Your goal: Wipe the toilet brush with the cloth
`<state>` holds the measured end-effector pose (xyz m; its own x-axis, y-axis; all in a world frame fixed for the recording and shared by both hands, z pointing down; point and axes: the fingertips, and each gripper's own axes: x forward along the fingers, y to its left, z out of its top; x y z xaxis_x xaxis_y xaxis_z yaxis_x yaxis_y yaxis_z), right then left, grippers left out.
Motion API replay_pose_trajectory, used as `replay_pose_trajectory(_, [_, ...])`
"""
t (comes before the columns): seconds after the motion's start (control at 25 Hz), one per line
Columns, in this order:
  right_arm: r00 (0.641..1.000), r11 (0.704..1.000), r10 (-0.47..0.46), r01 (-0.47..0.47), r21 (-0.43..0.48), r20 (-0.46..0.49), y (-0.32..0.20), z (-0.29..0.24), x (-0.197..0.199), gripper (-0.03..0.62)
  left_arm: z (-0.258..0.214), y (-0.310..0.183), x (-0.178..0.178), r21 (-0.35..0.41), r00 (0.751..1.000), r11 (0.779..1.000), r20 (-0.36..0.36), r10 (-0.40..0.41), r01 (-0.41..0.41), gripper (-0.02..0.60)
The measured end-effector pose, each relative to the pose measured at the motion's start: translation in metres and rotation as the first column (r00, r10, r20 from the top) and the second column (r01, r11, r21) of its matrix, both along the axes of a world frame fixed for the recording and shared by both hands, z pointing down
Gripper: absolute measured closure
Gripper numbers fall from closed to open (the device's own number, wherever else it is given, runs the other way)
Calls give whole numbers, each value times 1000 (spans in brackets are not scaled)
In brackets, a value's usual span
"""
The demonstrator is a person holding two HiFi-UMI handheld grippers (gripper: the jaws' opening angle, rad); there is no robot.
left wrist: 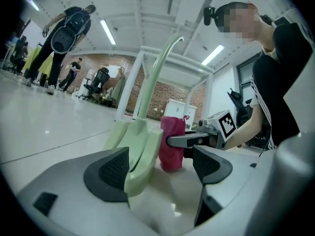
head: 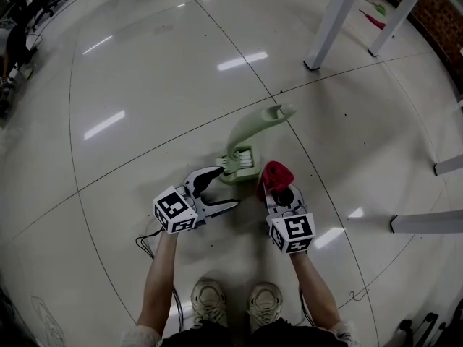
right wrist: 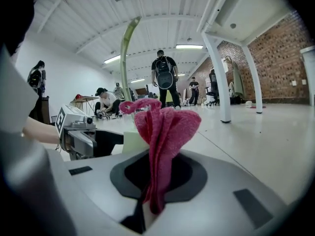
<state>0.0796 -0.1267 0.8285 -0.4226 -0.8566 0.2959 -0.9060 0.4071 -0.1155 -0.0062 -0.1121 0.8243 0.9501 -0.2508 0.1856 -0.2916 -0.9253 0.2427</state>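
Toilet brush stands near left claw, beside cloth.

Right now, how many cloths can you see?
1: the pink cloth, pinched in the right gripper's jaws, beside the green toilet brush. No other cloth shows.

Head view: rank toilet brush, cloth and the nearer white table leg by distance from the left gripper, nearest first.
1. toilet brush: its base sits at the open jaws of the left gripper, just ahead.
2. cloth: to the right, pinched in the right gripper.
3. white table leg: far ahead, upper right.
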Motion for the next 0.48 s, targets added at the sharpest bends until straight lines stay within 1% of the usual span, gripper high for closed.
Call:
replay_pose_trajectory(0.12, [999, 999, -28, 29, 13, -45, 4, 1, -10, 563, 13, 7, 8, -18, 1000, 1000, 21, 24, -23, 183])
replay_pose_trajectory(0.16, [998, 999, -33, 34, 16, -54, 4, 1, -12, 563, 13, 9, 10, -21, 1000, 1000, 16, 24, -23, 183])
replay_pose_trajectory(0.28, [998, 999, -32, 33, 13, -46, 4, 1, -14, 563, 9, 8, 12, -42, 999, 999, -28, 14, -16, 183])
replay_pose_trajectory(0.4, [999, 999, -34, 34, 15, -39, 4, 1, -15, 563, 6, 9, 14, -45, 999, 999, -47, 21, -23, 183])
replay_pose_trajectory(0.48, [999, 999, -34, 34, 18, -34, 5, 1, -17, 562, 2, 9, 14, -59, 996, 998, -82, 21, -26, 183])
